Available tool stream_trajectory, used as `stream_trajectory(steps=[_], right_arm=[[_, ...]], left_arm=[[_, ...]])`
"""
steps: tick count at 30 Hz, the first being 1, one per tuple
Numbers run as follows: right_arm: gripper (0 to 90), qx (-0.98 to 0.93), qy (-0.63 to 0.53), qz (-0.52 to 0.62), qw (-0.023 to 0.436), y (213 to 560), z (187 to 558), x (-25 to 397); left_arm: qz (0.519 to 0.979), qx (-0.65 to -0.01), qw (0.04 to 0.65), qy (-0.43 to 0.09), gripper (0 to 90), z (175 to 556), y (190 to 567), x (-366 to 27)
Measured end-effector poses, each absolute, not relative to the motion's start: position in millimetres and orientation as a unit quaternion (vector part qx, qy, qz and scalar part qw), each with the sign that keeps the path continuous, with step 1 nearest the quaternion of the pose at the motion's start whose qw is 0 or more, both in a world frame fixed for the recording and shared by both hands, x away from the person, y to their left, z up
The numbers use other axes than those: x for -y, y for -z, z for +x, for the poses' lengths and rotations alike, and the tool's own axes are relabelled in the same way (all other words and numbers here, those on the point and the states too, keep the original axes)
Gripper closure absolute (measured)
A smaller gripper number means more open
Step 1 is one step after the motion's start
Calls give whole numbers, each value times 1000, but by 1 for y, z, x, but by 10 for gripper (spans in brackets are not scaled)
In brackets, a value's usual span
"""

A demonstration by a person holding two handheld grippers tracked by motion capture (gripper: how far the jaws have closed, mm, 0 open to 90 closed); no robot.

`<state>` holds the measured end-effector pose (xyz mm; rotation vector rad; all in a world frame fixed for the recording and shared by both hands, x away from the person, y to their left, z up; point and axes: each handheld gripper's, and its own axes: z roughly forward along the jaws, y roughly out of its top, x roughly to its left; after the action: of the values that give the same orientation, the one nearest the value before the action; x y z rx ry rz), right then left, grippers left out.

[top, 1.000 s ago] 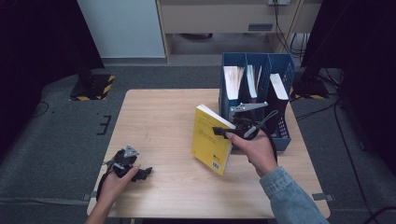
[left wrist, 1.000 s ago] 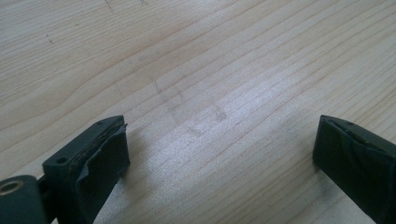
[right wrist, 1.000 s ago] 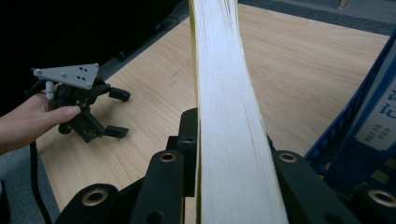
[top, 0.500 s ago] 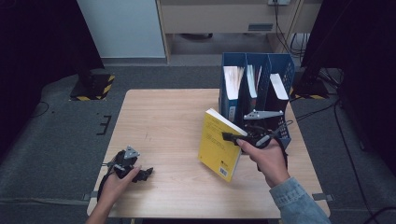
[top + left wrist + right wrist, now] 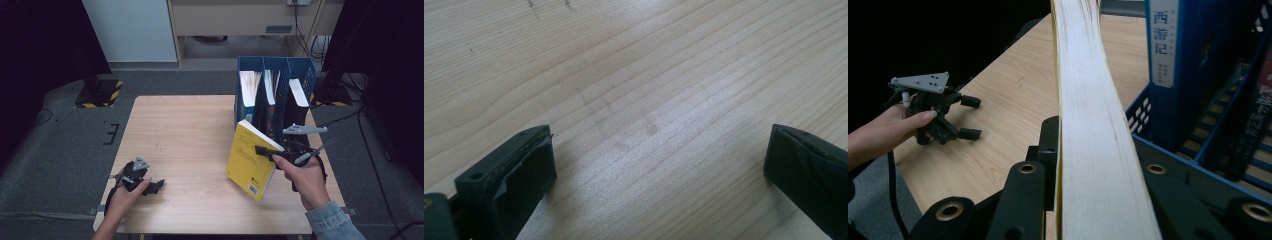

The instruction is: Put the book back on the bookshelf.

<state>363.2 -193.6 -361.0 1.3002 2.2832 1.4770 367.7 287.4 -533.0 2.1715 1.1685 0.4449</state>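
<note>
Now R claw [image 5: 264, 151] w/ yellow book [image 5: 248, 161] sits lower/nearer (L claw [image 5: 156, 186] unmoved).

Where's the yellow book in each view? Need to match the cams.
High view: yellow book right of centre, tilted, clamped by the right gripper, in front of the blue file rack.
Left gripper view: not in it; bare table between open jaws.
Right gripper view: page edge up the middle, between the jaws.
Shared landmark: the blue file rack.

Open tabletop [image 5: 190, 135]: bare wood across the left and middle.
Blocked right edge: blue file holders [image 5: 274, 92] stand just behind the yellow book [image 5: 249, 160].
</note>
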Motion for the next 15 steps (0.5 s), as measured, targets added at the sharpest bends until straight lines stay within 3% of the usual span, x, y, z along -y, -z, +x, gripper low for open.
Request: stream_trajectory(steps=[15], right_arm=[[743, -726, -507, 457, 80, 330, 356, 231]], left_arm=[[822, -443, 315, -171, 0, 367, 534, -287]])
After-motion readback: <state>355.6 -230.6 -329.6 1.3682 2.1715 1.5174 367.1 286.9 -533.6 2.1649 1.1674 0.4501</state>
